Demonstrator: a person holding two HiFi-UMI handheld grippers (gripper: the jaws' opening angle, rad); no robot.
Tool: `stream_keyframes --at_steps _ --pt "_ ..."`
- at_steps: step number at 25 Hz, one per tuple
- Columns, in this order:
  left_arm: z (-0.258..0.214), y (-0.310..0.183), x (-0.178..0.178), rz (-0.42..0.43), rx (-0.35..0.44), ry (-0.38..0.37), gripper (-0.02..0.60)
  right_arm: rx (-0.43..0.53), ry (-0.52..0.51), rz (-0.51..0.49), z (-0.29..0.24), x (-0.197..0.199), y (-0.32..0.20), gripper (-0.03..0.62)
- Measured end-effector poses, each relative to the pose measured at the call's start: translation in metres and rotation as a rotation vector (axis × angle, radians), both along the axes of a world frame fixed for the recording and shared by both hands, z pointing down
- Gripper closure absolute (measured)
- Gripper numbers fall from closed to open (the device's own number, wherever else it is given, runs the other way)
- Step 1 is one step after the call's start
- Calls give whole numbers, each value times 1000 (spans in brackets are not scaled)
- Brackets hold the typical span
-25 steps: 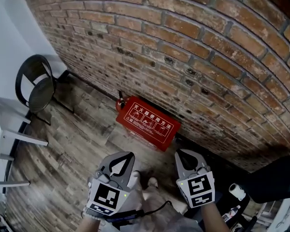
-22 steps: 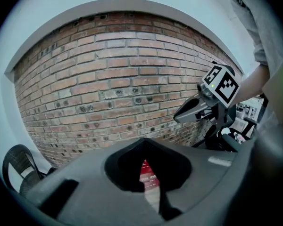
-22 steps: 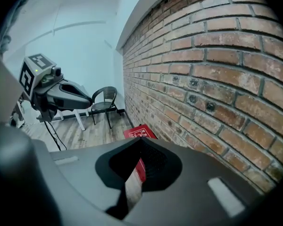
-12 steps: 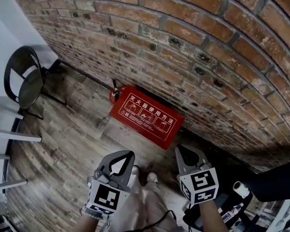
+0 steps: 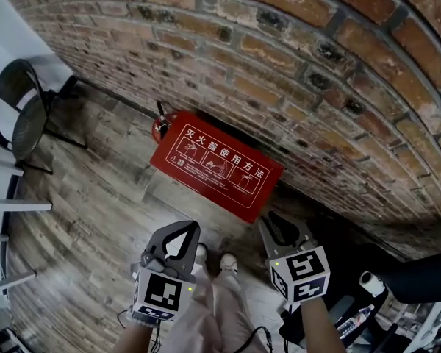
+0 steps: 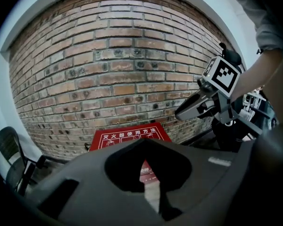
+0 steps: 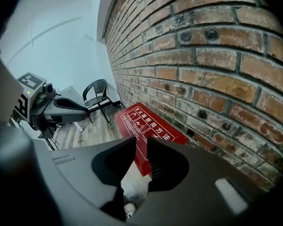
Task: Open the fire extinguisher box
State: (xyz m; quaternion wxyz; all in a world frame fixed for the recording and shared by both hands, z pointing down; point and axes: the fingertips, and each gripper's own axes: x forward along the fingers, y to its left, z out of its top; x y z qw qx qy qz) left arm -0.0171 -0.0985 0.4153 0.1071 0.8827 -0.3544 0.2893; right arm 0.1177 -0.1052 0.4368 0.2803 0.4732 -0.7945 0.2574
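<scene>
Brick wall (image 5: 294, 72) meets a wooden floor (image 5: 95, 197), where the red fire extinguisher box (image 5: 217, 164) lies closed at the wall's foot, nearer in the head view than a second ago; the left gripper (image 5: 189, 229) hangs short of it, jaws pressed together and empty; the right gripper (image 5: 273, 220), shut before, is opening its jaws on nothing

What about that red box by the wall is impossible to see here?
- Latch or handle of the fire extinguisher box: none shows; the head view gives only its top.
- White print on it: too small to read.
- Red extinguisher beside it: mostly hidden behind the box, head view.
- Box's near half, left gripper view: covered by jaws of the left gripper.
</scene>
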Motion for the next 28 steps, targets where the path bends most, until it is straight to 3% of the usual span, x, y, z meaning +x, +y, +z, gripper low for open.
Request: stream_keyframes --at_steps 4,11,19,28 --pt "33 -2 4 6 -25 -12 589 -55 -42 2 32 4 1 455" --pt "85 -3 17 14 -64 -18 589 -137 -131 57 87 15 -2 396" --pt "132 -2 28 63 -64 -72 589 -196 -223 115 128 19 -6 364" --pt "161 -1 27 52 -93 -78 589 -263 -378 147 154 12 -7 306"
